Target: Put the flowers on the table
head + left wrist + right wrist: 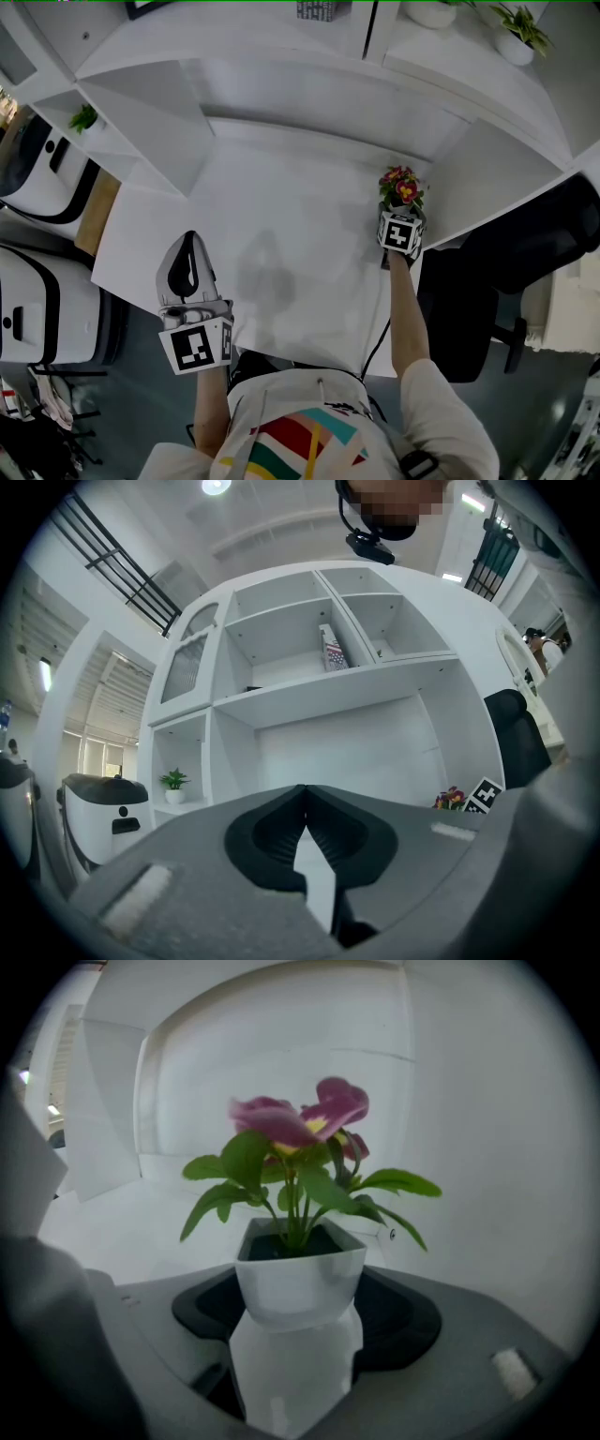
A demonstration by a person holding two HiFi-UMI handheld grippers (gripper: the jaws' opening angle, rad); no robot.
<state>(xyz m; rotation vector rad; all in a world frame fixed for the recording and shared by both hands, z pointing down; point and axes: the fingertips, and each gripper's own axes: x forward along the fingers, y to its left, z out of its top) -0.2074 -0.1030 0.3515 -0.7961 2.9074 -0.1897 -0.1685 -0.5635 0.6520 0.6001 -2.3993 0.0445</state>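
R tool (401, 225) clamps the flower pot (298, 1283) low, upright — so we can set it on the surface (281, 216); L tool (305, 832) closed w/ nothing.

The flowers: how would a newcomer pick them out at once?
Find the white desk under the shelving. Near its right edge, the right gripper grips a small white pot. Its pink-purple flowers set it apart: the shelf plants are plain green.
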